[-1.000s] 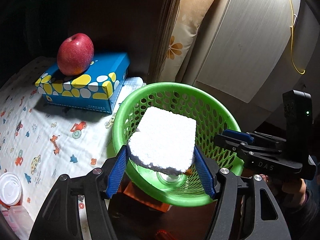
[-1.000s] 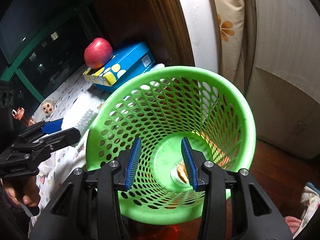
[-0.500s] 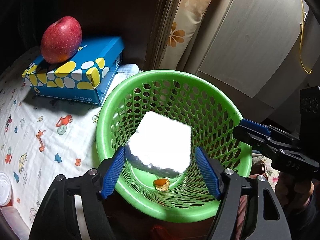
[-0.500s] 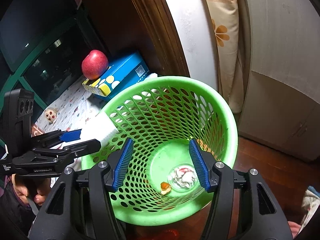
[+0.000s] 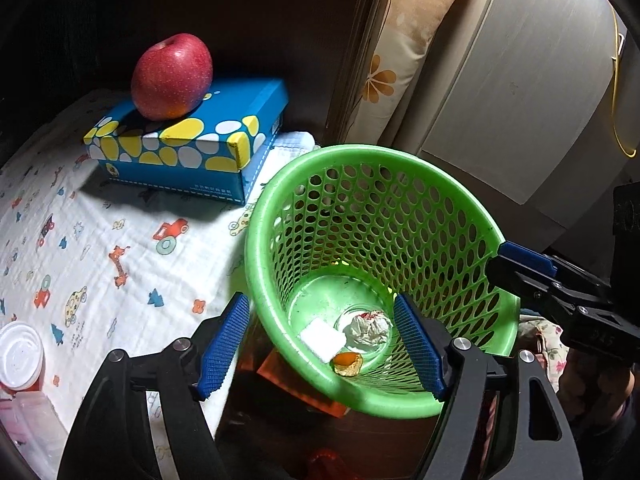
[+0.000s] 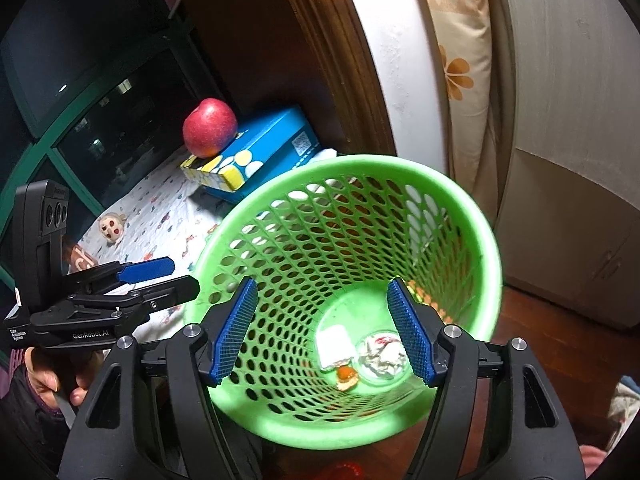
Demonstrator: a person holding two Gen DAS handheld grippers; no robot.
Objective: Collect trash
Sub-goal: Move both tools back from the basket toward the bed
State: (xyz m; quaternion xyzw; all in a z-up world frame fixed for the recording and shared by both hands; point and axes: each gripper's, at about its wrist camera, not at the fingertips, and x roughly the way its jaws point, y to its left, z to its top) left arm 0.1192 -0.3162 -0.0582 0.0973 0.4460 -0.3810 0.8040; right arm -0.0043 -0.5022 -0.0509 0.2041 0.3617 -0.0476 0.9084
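Note:
A green mesh basket (image 5: 372,404) (image 6: 486,264) stands tilted beside the cloth-covered table. On its bottom lie a white foam block (image 5: 322,338) (image 6: 335,346), a crumpled tissue (image 5: 368,328) (image 6: 382,354) and an orange peel (image 5: 347,362) (image 6: 346,376). My left gripper (image 5: 322,348) hovers open over the basket's near rim with nothing between its pads; in the right wrist view the left gripper (image 6: 160,276) sits at the basket's left side. My right gripper (image 6: 323,334) is over the basket mouth, jaws opening, holding nothing; in the left wrist view the right gripper (image 5: 524,264) pokes in at the basket's right rim.
A red apple (image 5: 172,76) rests on a blue spotted box (image 5: 192,148) on the printed cloth (image 5: 100,248). A white lidded cup (image 5: 18,356) sits at the left edge. A floral pillow (image 5: 404,52), a pale cabinet (image 5: 520,80) and wooden floor (image 6: 560,328) surround the basket.
The white foam block has left my left gripper's jaws and dropped to the basket's bottom. The right gripper's jaws have spread much wider.

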